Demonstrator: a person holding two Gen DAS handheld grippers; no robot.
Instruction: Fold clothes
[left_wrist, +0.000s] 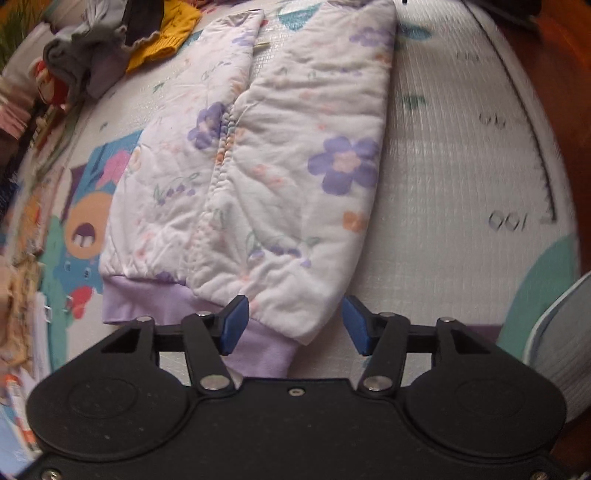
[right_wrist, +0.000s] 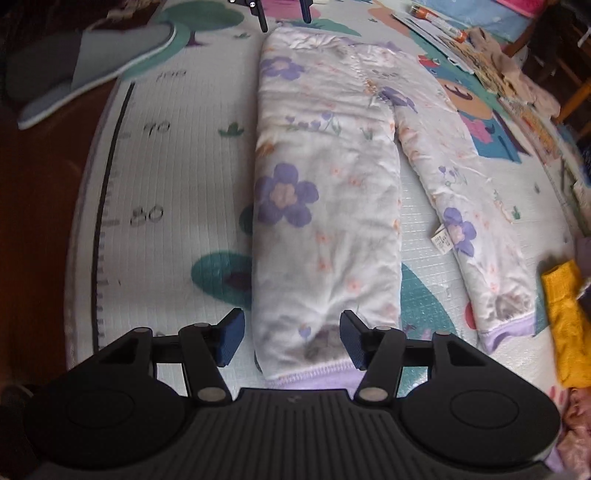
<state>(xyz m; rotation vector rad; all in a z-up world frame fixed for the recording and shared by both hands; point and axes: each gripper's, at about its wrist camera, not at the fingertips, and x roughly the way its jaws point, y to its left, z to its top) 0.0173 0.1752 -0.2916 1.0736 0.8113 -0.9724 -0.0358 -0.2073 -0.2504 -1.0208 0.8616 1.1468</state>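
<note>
Across a cartoon-printed foam play mat (right_wrist: 177, 177), white quilted floral trousers (right_wrist: 325, 206) are lying flat; both grippers, left (left_wrist: 293, 325) and right (right_wrist: 291, 339), are gaping apart at opposite ends, a yellow knit garment (right_wrist: 565, 321) and grey slipper (right_wrist: 85, 66) lying nearby.

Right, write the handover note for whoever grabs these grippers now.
Left gripper: open, at the lilac waistband end of the floral trousers, holding nothing.
Right gripper: open, straddling one leg cuff at the opposite end, not gripping.
Trousers lie flat on the play mat, the legs spread apart in a V; second leg lies off to the right.
Done: laid out. Left: probably bring the legs together, then fold. Yellow garment and other clothes wait beside the mat.
</note>
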